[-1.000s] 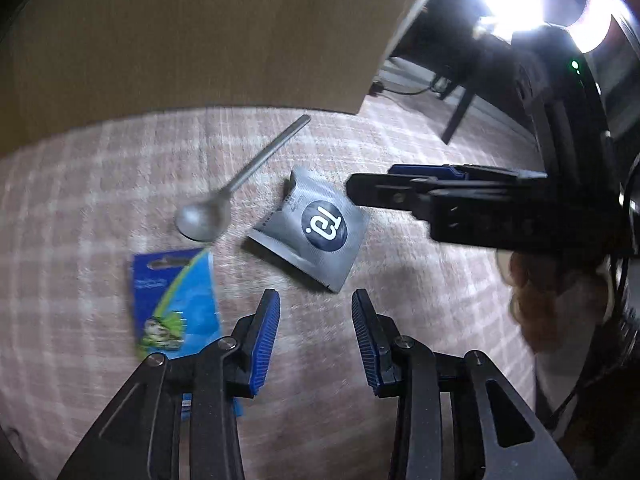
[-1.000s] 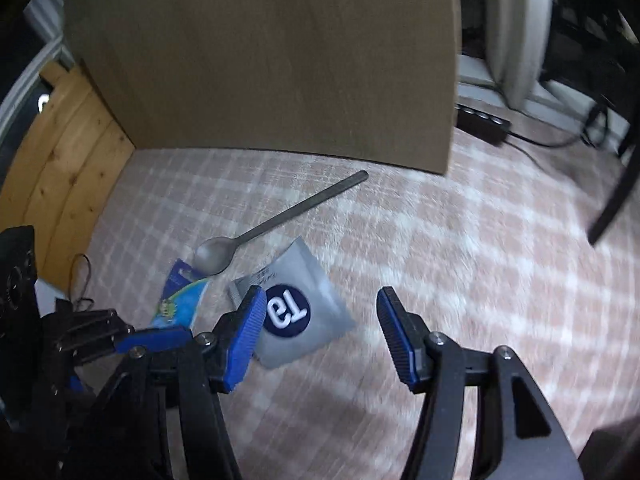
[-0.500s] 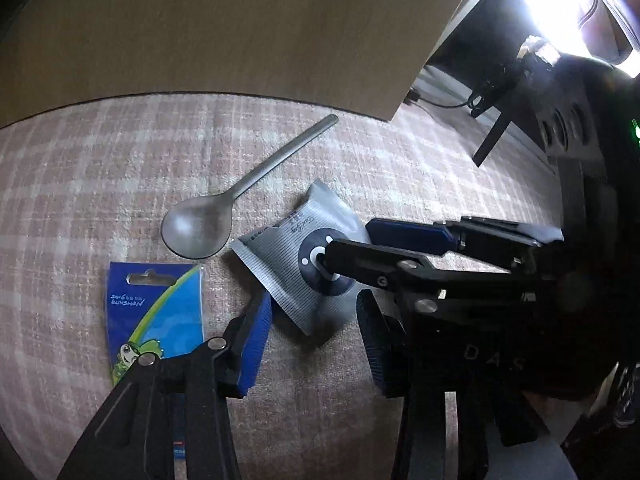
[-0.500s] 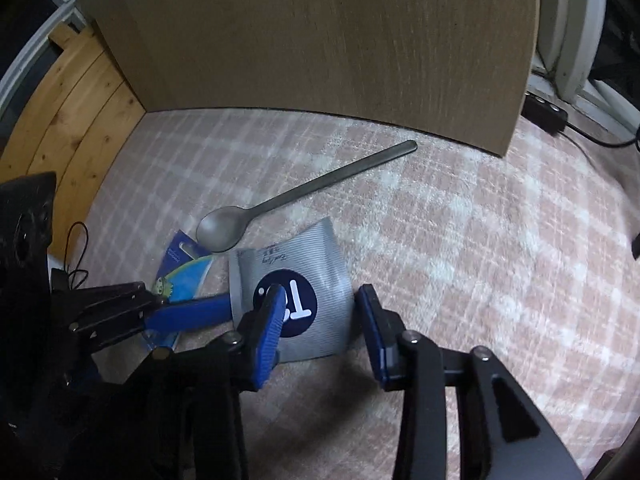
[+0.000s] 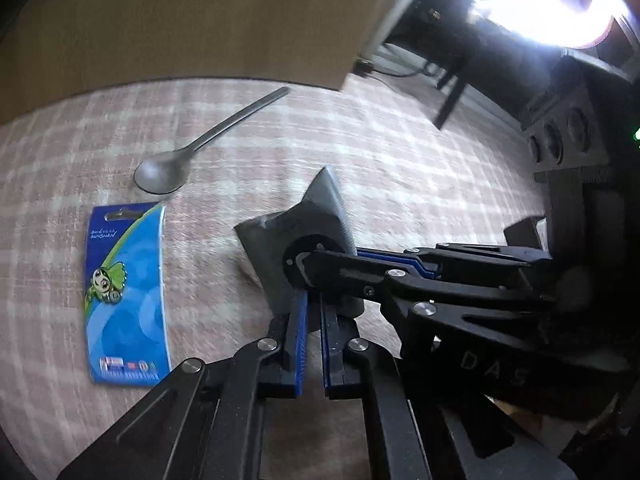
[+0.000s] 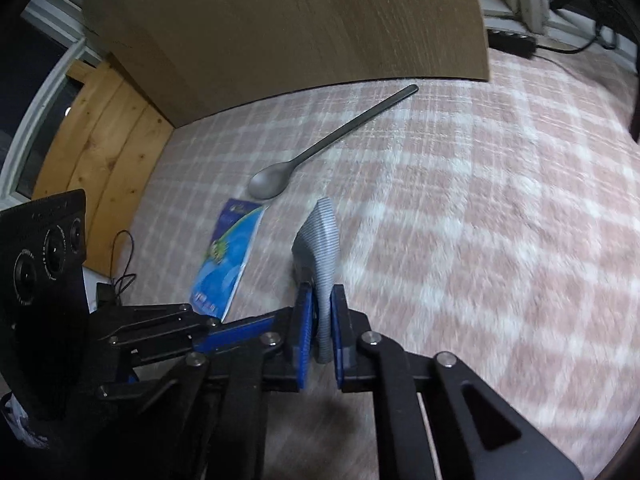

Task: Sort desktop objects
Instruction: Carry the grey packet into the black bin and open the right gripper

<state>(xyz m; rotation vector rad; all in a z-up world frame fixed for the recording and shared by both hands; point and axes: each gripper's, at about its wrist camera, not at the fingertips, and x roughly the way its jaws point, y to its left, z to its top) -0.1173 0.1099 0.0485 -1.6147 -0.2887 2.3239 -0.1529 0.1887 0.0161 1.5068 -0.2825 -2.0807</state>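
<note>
A grey sachet point(image 5: 288, 232) with a dark round logo stands crumpled and lifted off the pink plaid cloth point(image 5: 400, 160). My right gripper point(image 5: 316, 268) reaches in from the right and is shut on it. In the right wrist view the sachet point(image 6: 320, 236) stands edge-on between the pads of that gripper point(image 6: 322, 292). My left gripper point(image 5: 314, 304) is shut right at the sachet's lower edge; whether it catches the foil is hidden. Seen from the right wrist, the left gripper point(image 6: 280, 320) comes in from the left. A grey spoon point(image 5: 160, 172) and a blue card point(image 5: 124, 292) lie flat to the left.
An upright wooden panel point(image 6: 300, 20) borders the cloth point(image 6: 480, 200) at the back. A pine board point(image 6: 100, 140) stands at the left, and a power strip point(image 6: 512, 38) with cable lies at the back right. A dark furniture leg point(image 5: 452, 96) stands beyond the cloth.
Both grippers moved onto the sachet and went from open to shut. The sachet, flat on the cloth before, now stands up crumpled in the right gripper.
</note>
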